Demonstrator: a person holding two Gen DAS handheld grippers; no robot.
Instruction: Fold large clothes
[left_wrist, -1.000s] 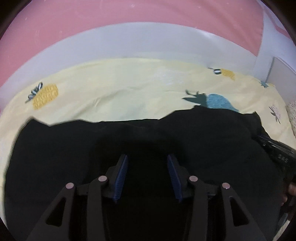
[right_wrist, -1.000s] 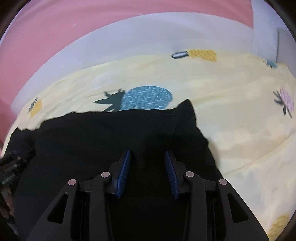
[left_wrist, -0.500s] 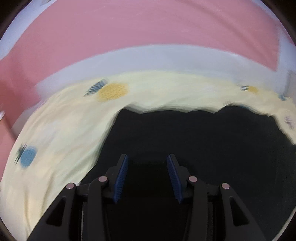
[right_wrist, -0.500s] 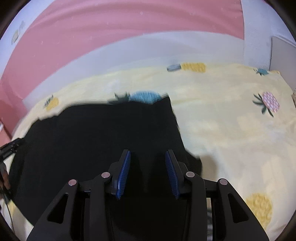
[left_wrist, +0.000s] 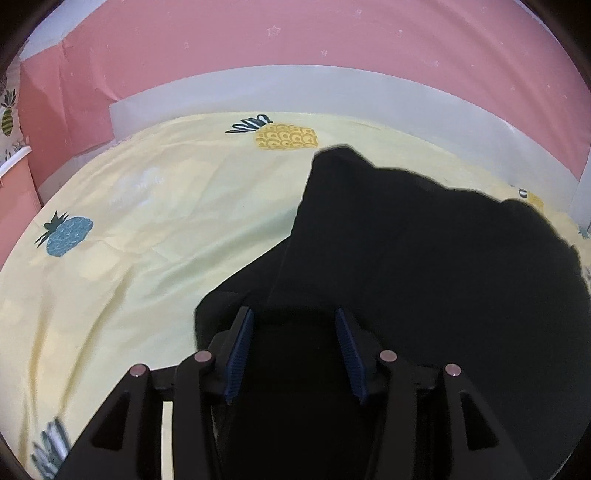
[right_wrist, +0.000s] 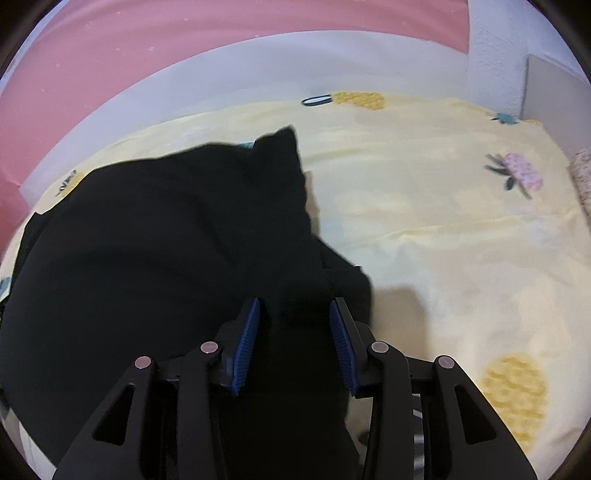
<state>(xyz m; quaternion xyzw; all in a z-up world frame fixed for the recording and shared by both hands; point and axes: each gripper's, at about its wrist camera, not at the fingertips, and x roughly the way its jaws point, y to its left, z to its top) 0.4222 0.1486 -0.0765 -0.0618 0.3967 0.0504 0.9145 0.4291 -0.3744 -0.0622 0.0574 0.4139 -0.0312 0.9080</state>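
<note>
The black garment (left_wrist: 424, 266) lies bunched on the pineapple-print sheet (left_wrist: 147, 229), and with black cloth filling both the left gripper (left_wrist: 293, 350) and right gripper (right_wrist: 293, 339), seemingly clamped, a fold looks underway, next needing edges laid square.

I saw a black garment (left_wrist: 424, 258) on a yellow pineapple-print sheet (left_wrist: 147, 221); pink wall (left_wrist: 295, 37) at twelve o'clock.

Bare sheet (left_wrist: 155, 229) flanks the black garment (left_wrist: 424, 258) heap.
</note>
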